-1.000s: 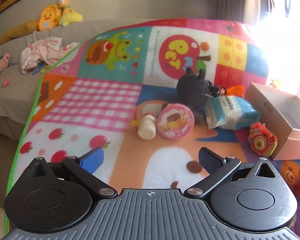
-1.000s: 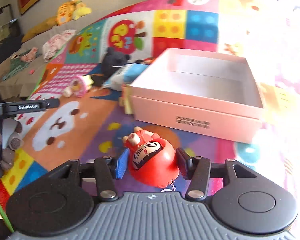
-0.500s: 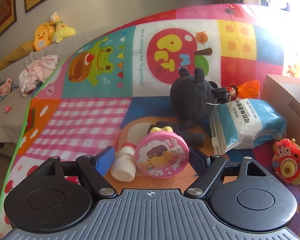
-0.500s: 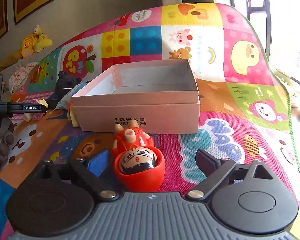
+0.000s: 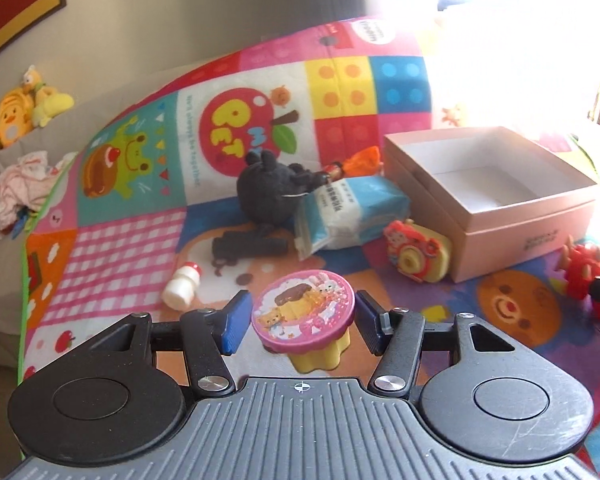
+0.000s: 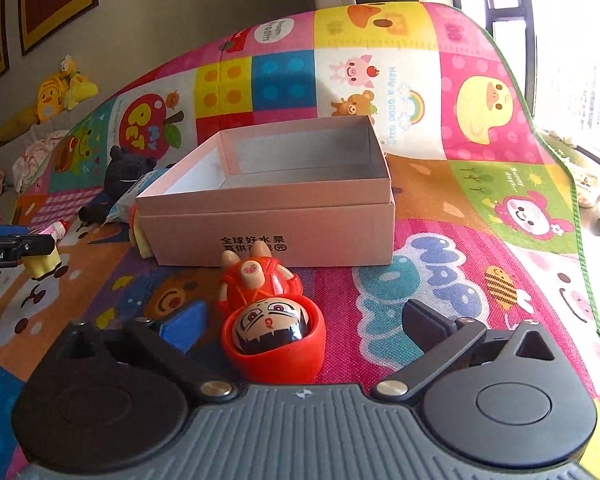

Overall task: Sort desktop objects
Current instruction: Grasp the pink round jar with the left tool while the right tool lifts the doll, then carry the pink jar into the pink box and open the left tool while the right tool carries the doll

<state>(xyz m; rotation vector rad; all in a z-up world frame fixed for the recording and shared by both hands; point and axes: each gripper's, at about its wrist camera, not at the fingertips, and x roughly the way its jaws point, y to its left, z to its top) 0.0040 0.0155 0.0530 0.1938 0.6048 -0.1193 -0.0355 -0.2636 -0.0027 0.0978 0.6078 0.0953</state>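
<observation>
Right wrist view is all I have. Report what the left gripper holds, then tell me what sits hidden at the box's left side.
Observer: The left gripper holds a pink-lidded cup with a yellow body and cartoon animals on the lid.
Operator: Now the box's left side.
Observer: A red and yellow toy camera sits right against the pink box there.
Operator: Tell me what lies past it.
Observer: An orange toy lies behind the tissue pack, near the box's far left corner.
</observation>
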